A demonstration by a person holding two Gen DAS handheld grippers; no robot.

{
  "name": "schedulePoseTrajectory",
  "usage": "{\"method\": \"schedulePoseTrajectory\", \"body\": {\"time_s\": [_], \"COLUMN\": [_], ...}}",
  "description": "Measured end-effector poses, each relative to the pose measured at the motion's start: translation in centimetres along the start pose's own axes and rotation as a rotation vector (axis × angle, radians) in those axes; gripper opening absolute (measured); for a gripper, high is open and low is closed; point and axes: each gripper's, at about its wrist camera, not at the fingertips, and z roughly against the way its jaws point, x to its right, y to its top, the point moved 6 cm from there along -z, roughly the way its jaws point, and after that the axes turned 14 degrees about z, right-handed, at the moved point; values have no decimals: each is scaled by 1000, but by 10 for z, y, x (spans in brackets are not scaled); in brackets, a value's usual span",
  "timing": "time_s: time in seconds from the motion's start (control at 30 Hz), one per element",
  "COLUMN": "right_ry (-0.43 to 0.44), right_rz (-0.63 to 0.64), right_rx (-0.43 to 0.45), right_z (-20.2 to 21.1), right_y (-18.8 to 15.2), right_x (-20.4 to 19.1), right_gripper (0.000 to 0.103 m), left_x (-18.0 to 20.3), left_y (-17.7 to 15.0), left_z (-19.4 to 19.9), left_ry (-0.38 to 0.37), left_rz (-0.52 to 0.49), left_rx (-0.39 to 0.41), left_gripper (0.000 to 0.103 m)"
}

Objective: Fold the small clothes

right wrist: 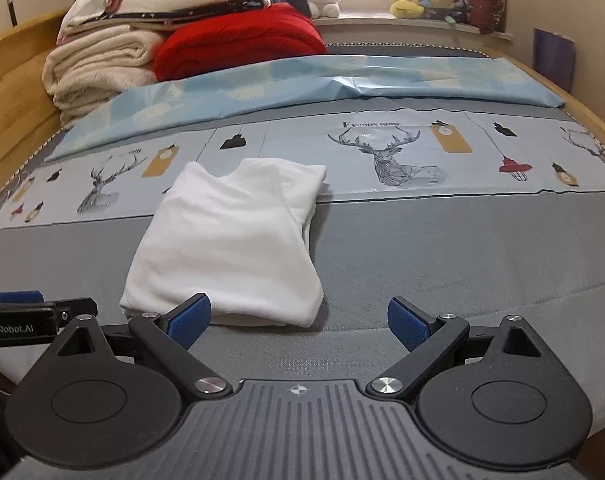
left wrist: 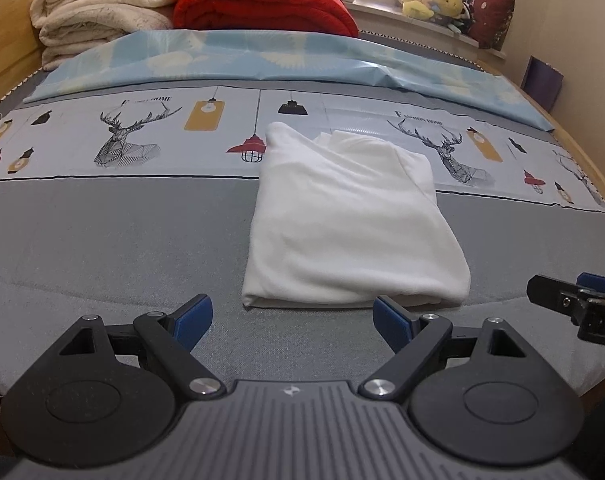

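A small white garment (left wrist: 350, 220) lies folded into a rough rectangle on the grey bed cover (left wrist: 102, 248); it also shows in the right wrist view (right wrist: 230, 244). My left gripper (left wrist: 292, 322) is open and empty, just short of the garment's near edge, not touching it. My right gripper (right wrist: 298, 322) is open and empty, with its left finger pad (right wrist: 190, 320) in front of the garment's near edge. The right gripper shows at the right edge of the left wrist view (left wrist: 574, 300), and the left one at the left edge of the right wrist view (right wrist: 30, 312).
A printed deer-and-lamp cloth (left wrist: 142, 136) and a light blue sheet (left wrist: 262, 56) lie beyond the garment. Folded cream blankets (left wrist: 98, 8) and a red blanket (left wrist: 262, 4) are stacked at the far left. Plush toys (left wrist: 434, 0) sit on the windowsill. A wooden bed frame (right wrist: 582, 100) runs along the right.
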Motion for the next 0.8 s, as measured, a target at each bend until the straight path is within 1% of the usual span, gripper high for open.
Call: {"method": "schedulePoseTrajectory", "body": {"time_s": [0.8], "right_ry": [6], "right_rz": [13], "right_rx": [-8], "right_z": [-1], "right_y": [0], "right_x": [-4], "right_gripper": [95], "left_x": [-3], "left_y": [0], "left_z": [0], "left_ry": [-13], "left_rz": [17], "left_rx": [-8], "left_gripper": [91]}}
